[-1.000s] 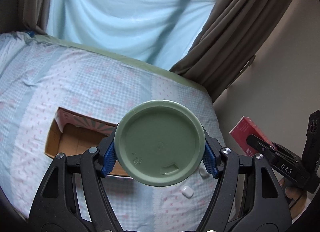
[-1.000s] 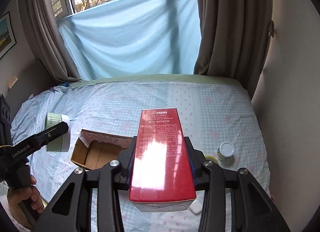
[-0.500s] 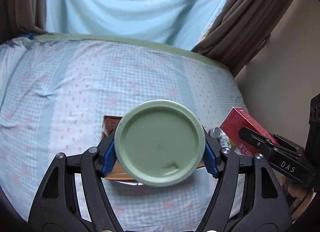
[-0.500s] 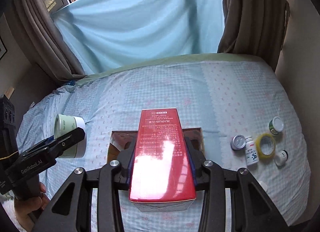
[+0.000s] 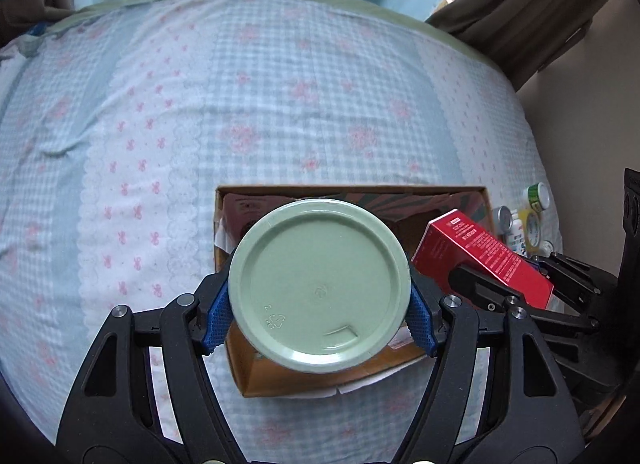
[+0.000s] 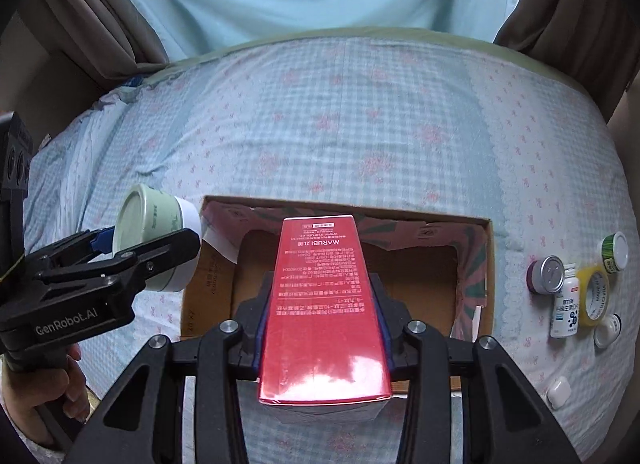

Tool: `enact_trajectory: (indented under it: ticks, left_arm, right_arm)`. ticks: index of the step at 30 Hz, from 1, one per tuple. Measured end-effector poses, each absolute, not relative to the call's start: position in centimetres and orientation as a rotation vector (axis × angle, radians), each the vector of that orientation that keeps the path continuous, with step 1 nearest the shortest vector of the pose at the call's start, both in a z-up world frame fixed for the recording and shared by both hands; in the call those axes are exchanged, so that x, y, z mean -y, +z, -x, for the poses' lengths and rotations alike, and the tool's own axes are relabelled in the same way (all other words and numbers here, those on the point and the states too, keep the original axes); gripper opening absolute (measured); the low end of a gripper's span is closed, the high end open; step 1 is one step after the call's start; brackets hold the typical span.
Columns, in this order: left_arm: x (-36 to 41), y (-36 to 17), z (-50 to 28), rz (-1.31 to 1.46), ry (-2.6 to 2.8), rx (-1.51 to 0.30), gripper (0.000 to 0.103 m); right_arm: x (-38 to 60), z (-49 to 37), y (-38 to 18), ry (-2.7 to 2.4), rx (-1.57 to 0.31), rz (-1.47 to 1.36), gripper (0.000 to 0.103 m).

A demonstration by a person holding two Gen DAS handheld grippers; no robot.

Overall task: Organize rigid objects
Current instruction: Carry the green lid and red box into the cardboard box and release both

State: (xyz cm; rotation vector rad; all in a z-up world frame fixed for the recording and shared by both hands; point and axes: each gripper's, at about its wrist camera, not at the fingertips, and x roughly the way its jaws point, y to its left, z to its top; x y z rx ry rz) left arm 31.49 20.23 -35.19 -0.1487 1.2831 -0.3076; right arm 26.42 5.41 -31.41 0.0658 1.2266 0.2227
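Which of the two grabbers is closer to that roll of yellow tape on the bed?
The right gripper, holding the red box; the yellow tape lies just to its right. The left gripper, holding the green jar, is beyond the cardboard box.

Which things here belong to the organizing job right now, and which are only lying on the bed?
In the job now:
- green jar, clamped in the left hand-held gripper
- red box, clamped in the right hand-held gripper
- cardboard box, open below both

Lying beside it:
- metal tin
- white bottle
- yellow tape roll
- small white case
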Motion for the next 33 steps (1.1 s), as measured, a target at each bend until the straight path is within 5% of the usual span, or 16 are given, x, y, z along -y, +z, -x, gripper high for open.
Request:
enact_trajectory:
  ticks: [8, 19, 20, 21, 23, 33]
  left_arm:
    - [-16.2, -43.0, -34.0, 0.064, -0.318, -1.447, 0.068]
    - [-13.4, -43.9, -35.6, -0.070, -0.307, -1.479, 0.068]
    - [-13.4, -43.8, -35.6, -0.067, -0.310, -1.476, 0.080]
    - [-13.4, -43.5, -35.6, -0.057, -0.319, -1.464, 0.103]
    - [-13.6, -43.2, -35.6, -0.028, -0.319, -1.449, 0.103]
    - [-14.6, -42.7, -34.6, -0.006, -0.274, -1.468, 0.103]
  right_arm:
    - [-5.2, -27.9, -38.3, 0.357, -1.280, 0.129, 0.038]
    - [-4.8, -28.9, -40.5, 0.458, -1.241, 0.230, 0.039]
    - [-4.9, -28.9, -40.8, 0.460, -1.246, 0.239, 0.040]
    - [-5.0, -28.8, -41.2, 0.462, -1.267, 0.250, 0.054]
    - [-5.0, -28.7, -41.9, 0.484, -1.300, 0.267, 0.102]
    - [-3.7, -27.3, -42.0, 0.466, -1.286, 0.270, 0.103]
